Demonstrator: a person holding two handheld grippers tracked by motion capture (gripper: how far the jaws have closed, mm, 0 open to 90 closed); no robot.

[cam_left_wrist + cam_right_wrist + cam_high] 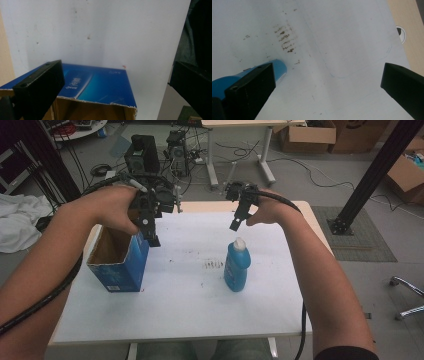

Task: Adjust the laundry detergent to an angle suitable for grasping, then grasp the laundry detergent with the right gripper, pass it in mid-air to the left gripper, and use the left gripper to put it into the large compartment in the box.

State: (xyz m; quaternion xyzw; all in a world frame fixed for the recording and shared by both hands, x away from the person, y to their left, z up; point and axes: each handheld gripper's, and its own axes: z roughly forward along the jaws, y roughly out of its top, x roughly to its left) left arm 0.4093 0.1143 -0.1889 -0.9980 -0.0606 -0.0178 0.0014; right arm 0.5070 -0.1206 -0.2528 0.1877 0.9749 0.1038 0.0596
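A blue bottle (237, 266) with a white cap stands upright near the middle of the white table sheet (200, 310). My right gripper (236, 222) hovers open just above and behind its cap; in the right gripper view the blue bottle (275, 70) lies partly behind the left jaw. An open-topped blue cardboard box (120, 260) stands at the left of the table. My left gripper (150, 232) hangs open over the box's right rim, and the left gripper view shows the blue box (100, 86) wall and its torn brown edge between the jaws.
A smear of brown marks (214, 265) stains the sheet left of the bottle. Computer towers (142, 152) and cables sit on the floor beyond the table. A black metal post (370, 175) stands at the right, and white cloth (20, 220) lies at the left.
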